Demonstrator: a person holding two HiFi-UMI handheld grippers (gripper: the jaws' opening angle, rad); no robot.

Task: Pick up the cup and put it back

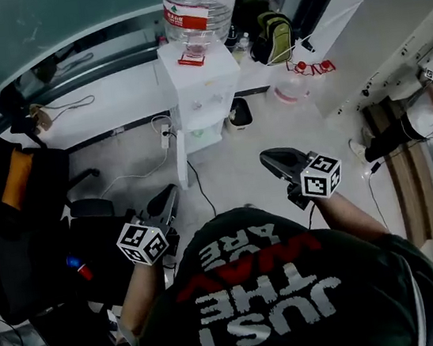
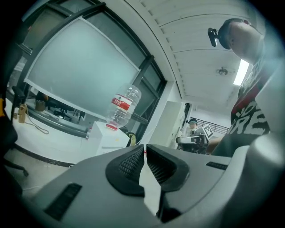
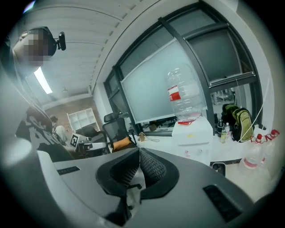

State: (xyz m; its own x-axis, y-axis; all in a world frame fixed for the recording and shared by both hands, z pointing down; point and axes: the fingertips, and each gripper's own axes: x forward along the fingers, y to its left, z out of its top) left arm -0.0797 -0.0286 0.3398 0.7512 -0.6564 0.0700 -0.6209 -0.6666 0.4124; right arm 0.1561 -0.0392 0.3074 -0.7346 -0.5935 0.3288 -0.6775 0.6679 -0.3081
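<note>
Nearest to the camera is the person's dark printed shirt [image 1: 282, 295], well short of the water dispenser [image 1: 201, 90] I am using as my marker. Just beyond it I hold both tools in the air over the floor [image 1: 231, 166], aimed toward the dispenser. The left tool [image 1: 170, 192] sits below and left of the dispenser's base, and in its own view [image 2: 145, 146] the ribbed pads are pressed together at the tips with nothing between them. The right tool [image 1: 269, 159] hangs below and right of the base. Its pads [image 3: 139, 150] are pressed together too, and it is empty. A dark office chair [image 1: 15, 220] stands well to the dispenser's left. A white cable [image 1: 165, 135] hangs at the dispenser's left side. The clear bottle [image 1: 197, 3] sits upside down on top, and a green backpack [image 1: 276, 36] lies just to its right. I cannot find the cup in any view.
</note>
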